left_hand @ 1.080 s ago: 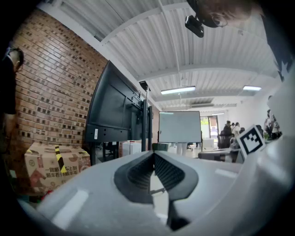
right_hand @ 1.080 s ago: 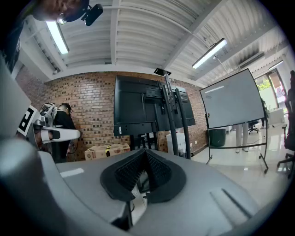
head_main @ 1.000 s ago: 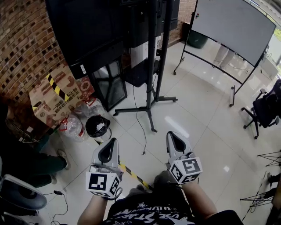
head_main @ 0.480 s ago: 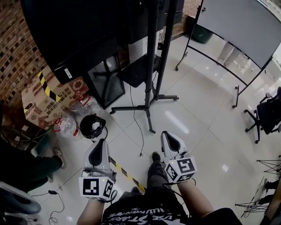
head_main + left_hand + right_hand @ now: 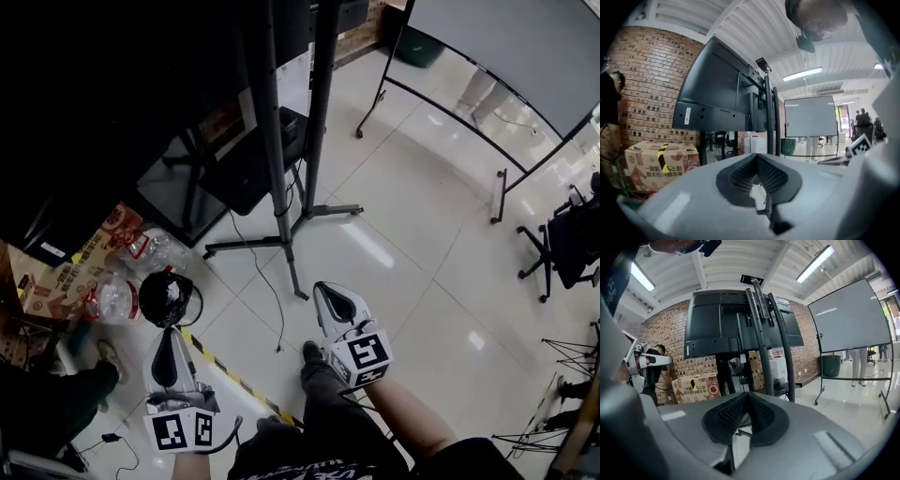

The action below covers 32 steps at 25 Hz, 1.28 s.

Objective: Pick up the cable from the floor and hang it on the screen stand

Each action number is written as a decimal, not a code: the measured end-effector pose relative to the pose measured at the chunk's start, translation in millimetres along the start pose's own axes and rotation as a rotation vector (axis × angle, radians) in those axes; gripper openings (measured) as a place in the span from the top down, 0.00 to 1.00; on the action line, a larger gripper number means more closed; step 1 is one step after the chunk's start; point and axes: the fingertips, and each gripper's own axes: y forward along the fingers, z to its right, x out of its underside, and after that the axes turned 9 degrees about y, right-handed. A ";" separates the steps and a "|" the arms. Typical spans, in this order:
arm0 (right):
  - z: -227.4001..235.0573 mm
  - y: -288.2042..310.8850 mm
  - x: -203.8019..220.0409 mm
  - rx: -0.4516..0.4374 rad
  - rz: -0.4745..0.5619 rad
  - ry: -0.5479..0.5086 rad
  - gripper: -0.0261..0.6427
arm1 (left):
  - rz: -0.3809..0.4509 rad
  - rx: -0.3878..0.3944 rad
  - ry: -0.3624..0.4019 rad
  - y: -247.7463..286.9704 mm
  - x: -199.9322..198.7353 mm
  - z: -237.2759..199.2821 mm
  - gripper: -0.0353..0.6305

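A thin black cable [image 5: 278, 300] lies on the white tiled floor, running from the base of the screen stand [image 5: 317, 112] toward my feet. The stand's two dark poles carry a large black screen [image 5: 112, 112], seen from behind in the left gripper view [image 5: 717, 93] and the right gripper view [image 5: 722, 324]. My left gripper [image 5: 169, 331] is low on the left, shut and holding nothing [image 5: 756, 155]. My right gripper [image 5: 322, 286] is to the right of the cable's near end, above the floor, also shut and holding nothing [image 5: 747, 394].
A black bin [image 5: 167, 298], plastic bottles [image 5: 112, 300] and a cardboard box [image 5: 66, 281] crowd the floor left of the stand. Yellow-black tape [image 5: 225, 375] crosses the tiles. A wheeled whiteboard [image 5: 506, 56] stands at back right, an office chair [image 5: 567, 244] at the far right.
The view has closed in on the stand, whose screen now fills the upper left. Both grippers have dropped lower in the picture, the left also sliding left. Their jaws stay shut.
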 end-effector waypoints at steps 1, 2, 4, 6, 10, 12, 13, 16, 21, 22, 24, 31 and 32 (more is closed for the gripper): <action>4.8 11.0 6.5 -0.010 -0.012 -0.009 0.95 | -0.011 -0.011 0.002 7.0 6.2 -1.9 0.94; 8.9 21.6 12.8 -0.021 -0.020 -0.020 0.95 | -0.019 -0.019 0.003 14.0 13.1 -3.5 0.94; 19.6 41.3 27.4 -0.039 -0.033 -0.041 0.95 | -0.025 -0.031 -0.009 28.9 27.4 -5.0 0.94; 36.8 58.0 49.4 -0.037 -0.057 -0.038 0.95 | -0.025 -0.039 -0.038 44.3 43.4 -2.5 0.94; 66.6 84.7 117.7 0.004 -0.141 -0.015 0.95 | -0.060 -0.034 -0.060 72.6 95.4 8.6 0.94; 73.7 96.9 156.3 -0.003 -0.162 -0.033 0.95 | -0.072 -0.017 -0.055 85.7 129.4 13.8 0.94; 76.9 103.2 175.4 -0.014 -0.170 -0.047 0.95 | -0.077 -0.010 -0.052 91.2 147.9 15.9 0.94; 89.5 123.7 227.0 -0.042 -0.192 -0.068 0.95 | -0.091 -0.001 -0.044 102.1 204.3 16.6 0.94; 113.2 161.5 295.3 -0.062 -0.217 -0.089 0.94 | -0.122 -0.022 -0.044 110.9 296.5 1.6 0.94; 117.5 169.0 309.4 -0.070 -0.223 -0.092 0.93 | -0.124 -0.025 -0.045 113.3 313.9 -1.0 0.94; 128.0 185.3 336.7 -0.084 -0.234 -0.095 0.89 | -0.124 -0.025 -0.048 121.4 348.1 -3.4 0.94; 138.3 238.3 443.1 -0.210 -0.366 -0.173 0.87 | -0.116 0.036 0.027 154.1 445.7 11.3 0.94; 140.4 244.9 459.0 -0.226 -0.391 -0.174 0.87 | -0.106 0.047 0.036 157.5 456.1 13.4 0.94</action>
